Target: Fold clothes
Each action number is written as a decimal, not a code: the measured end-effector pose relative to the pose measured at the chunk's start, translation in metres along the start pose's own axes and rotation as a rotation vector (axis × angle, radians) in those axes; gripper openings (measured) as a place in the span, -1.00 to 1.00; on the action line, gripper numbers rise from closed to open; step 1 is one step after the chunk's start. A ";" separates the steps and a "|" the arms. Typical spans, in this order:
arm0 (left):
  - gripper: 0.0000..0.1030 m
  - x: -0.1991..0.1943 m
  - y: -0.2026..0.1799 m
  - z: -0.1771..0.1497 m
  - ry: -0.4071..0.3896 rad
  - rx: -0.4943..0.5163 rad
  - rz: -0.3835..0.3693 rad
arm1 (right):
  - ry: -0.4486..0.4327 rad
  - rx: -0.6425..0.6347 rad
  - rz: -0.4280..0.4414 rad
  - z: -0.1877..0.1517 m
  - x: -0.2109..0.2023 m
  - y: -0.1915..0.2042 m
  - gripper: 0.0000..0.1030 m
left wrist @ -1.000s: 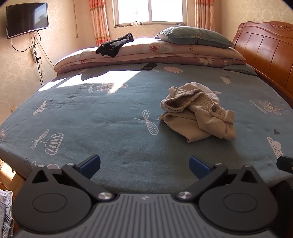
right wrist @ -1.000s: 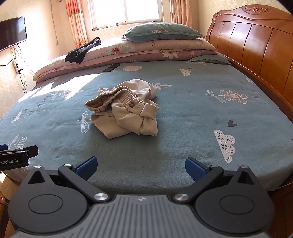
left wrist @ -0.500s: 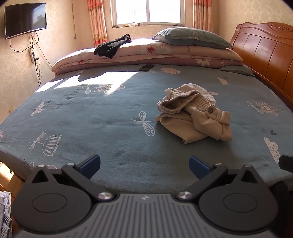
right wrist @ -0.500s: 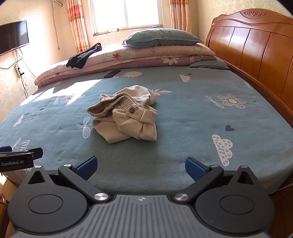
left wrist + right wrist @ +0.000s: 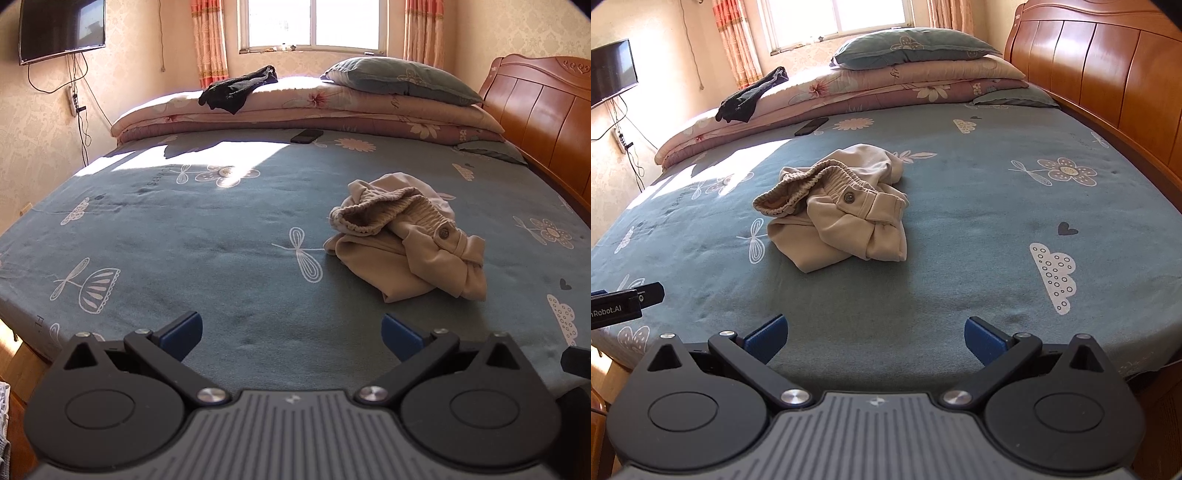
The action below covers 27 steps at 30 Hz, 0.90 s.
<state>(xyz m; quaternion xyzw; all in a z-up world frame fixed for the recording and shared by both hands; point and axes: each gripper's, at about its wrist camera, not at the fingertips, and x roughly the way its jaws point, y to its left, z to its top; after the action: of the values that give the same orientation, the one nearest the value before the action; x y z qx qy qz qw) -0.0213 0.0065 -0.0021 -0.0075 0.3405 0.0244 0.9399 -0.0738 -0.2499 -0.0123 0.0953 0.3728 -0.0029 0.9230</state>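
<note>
A crumpled pair of beige trousers with an elastic waistband and a button lies in a heap on the blue-green bed sheet. In the right wrist view the same trousers sit straight ahead. My left gripper is open over the bed's near edge, left of and short of the heap, with nothing between its blue pads. My right gripper is open too, empty, a little short of the heap. The left gripper's tip shows at the right wrist view's left edge.
Folded floral quilts and a pillow are stacked at the far side, with a dark garment on top. A black phone lies before them. A wooden headboard runs along the right. A TV hangs on the left wall.
Both grippers have moved forward toward the bed, so the beige trousers look nearer and larger. Both stay open and empty.
</note>
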 end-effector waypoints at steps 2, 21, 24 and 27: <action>0.99 0.013 0.004 0.003 0.023 -0.019 -0.020 | 0.018 0.021 0.016 0.002 0.011 -0.005 1.00; 0.99 0.135 0.017 0.043 0.042 -0.188 -0.154 | -0.017 0.344 0.336 0.067 0.134 -0.063 1.00; 0.99 0.149 0.021 0.043 0.013 -0.228 -0.142 | -0.071 0.344 0.503 0.077 0.145 -0.073 1.00; 0.99 0.161 0.023 0.044 0.005 -0.239 -0.144 | -0.018 0.328 0.388 0.077 0.167 -0.075 1.00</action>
<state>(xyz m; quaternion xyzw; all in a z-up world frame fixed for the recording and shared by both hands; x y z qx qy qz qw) 0.1295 0.0371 -0.0710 -0.1440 0.3361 -0.0027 0.9308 0.0940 -0.3261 -0.0861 0.3134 0.3338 0.1130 0.8818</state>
